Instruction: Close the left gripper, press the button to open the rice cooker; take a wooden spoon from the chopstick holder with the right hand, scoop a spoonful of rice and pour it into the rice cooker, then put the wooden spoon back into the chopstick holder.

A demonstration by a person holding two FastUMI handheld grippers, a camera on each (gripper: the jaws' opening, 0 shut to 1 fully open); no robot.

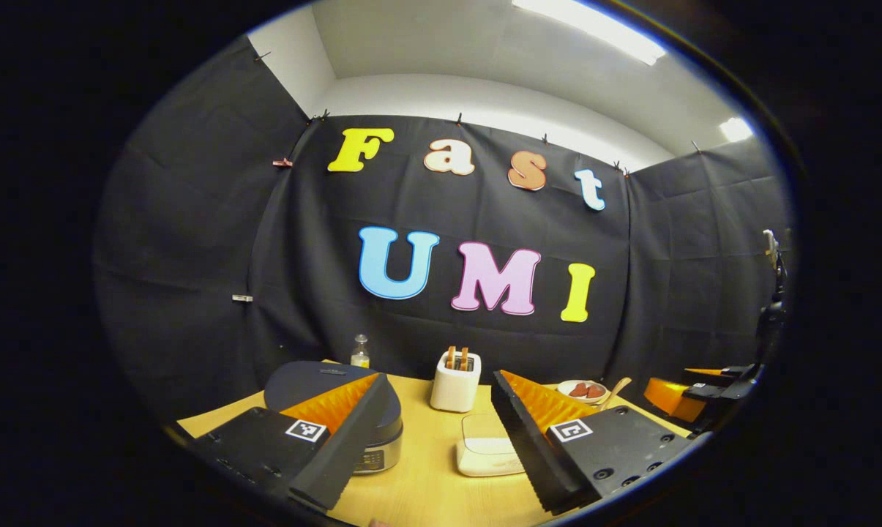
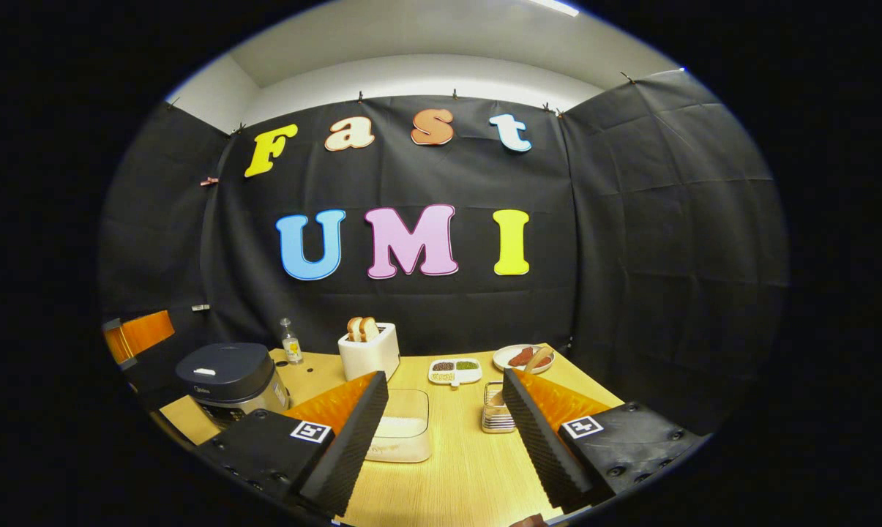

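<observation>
Ceiling strip lights (image 1: 591,29) cast bright, even light from above; one glares white in the left gripper view. The table (image 2: 470,468) shows only soft shadows. Both views are sharp centrally, with fisheye bending toward the edges.

On the worktop (image 2: 470,468) I count one rice cooker (image 2: 230,380), lid down, and one small glass bottle (image 2: 290,342) behind it. One toaster (image 2: 368,350) stands there with two slices of bread (image 2: 362,328) poking up. I see one clear container of rice (image 2: 402,433), one chopstick holder (image 2: 496,408), one divided dish (image 2: 454,370) with two compartments of grains, and one plate (image 2: 523,357) of food. One wooden spoon (image 1: 616,389) lies by that plate. I hold two claws, my left claw (image 1: 435,432) and my right claw (image 2: 444,432).
</observation>
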